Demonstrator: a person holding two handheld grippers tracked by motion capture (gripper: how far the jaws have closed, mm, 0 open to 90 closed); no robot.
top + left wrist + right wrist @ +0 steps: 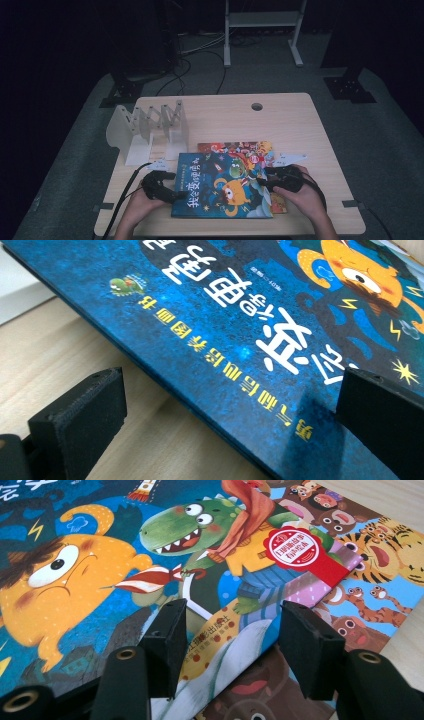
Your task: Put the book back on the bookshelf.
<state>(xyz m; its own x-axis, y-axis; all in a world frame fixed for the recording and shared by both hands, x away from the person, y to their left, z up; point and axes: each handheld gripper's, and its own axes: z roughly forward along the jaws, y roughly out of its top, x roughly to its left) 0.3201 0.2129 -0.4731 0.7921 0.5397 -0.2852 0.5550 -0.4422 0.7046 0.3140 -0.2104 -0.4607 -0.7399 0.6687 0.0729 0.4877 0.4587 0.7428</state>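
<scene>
A blue picture book with an orange monster and a green dinosaur on its cover lies flat at the table's front, on top of a second colourful book that sticks out behind it and at its right. My left gripper is at the blue book's left edge. In the left gripper view its jaws stand wide open, one over the tabletop and one over the cover. My right gripper is at the right edge. Its jaws stand apart, one over the blue cover, one over the lower book.
A white slotted book rack stands at the table's back left, just behind the books. The wooden table has a cable hole near its far edge. Cables and a white frame are on the floor beyond.
</scene>
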